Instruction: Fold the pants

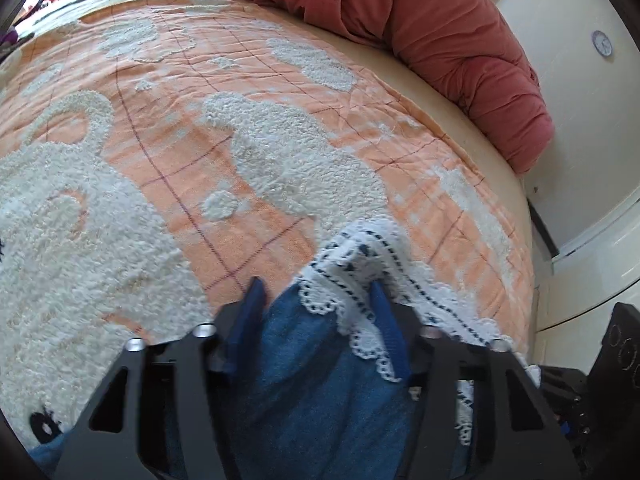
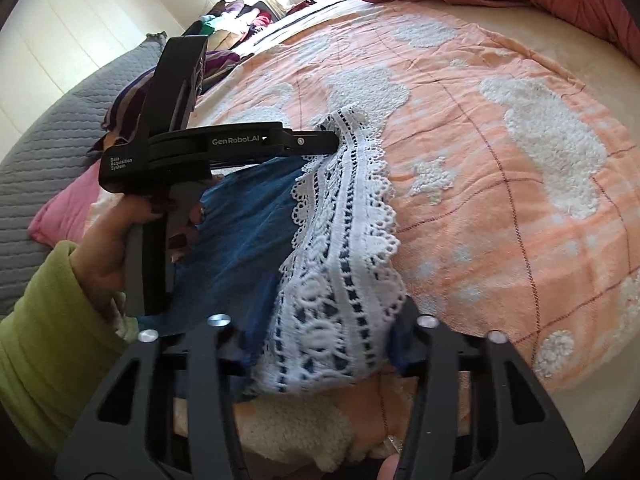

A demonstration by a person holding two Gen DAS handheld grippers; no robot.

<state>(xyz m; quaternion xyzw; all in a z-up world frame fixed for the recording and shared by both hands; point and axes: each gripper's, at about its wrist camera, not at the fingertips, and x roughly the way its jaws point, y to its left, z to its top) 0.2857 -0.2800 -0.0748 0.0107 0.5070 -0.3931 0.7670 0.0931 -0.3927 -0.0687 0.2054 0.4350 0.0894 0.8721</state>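
Note:
The pants (image 1: 304, 380) are blue denim with a wide white lace hem (image 1: 372, 264). In the left wrist view the cloth lies between the blue fingers (image 1: 256, 300) of my left gripper (image 1: 316, 296), with the lace draped over the right finger. In the right wrist view the pants (image 2: 240, 240) and lace hem (image 2: 344, 240) hang between both grippers above the bed. The left gripper (image 2: 332, 140) pinches the far end of the lace. My right gripper (image 2: 320, 344) holds the near end of the hem; its fingers are hidden under the cloth.
An orange and white quilt (image 1: 200, 140) covers the bed. A red duvet (image 1: 440, 40) is bunched along the far edge. A grey quilted cover (image 2: 52, 140), a pink pillow (image 2: 68, 208) and a pile of clothes (image 2: 240, 20) lie to the left. A wall (image 1: 580, 100) stands at right.

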